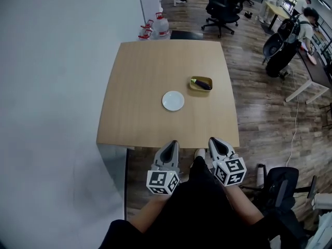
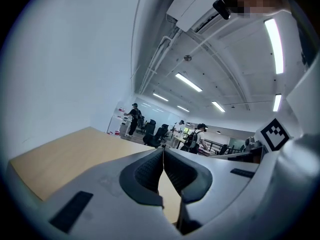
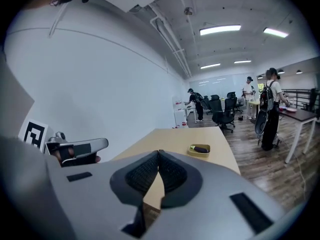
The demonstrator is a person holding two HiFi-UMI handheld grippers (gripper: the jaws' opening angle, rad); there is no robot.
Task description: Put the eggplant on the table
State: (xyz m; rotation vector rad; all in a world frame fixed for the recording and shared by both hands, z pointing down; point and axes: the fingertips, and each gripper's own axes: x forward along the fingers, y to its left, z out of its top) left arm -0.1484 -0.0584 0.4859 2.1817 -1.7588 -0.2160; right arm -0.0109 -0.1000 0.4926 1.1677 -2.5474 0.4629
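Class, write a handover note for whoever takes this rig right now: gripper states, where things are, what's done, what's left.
Left gripper: shut, empty, held at the near edge of the table.
Right gripper: shut, empty, beside it.
Eggplant lies in the yellow dish on the table's right side; a white plate sits nearby.
Done: nothing yet.
Left: reach in, grasp the eggplant, set it on the table.

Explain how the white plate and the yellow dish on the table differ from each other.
The white plate is round; the yellow dish is roughly rectangular with rounded corners. The white plate is empty; the yellow dish holds the eggplant. The white plate lies nearer the person, the yellow dish farther away and closer to the right edge. Both rest on the table, apart.
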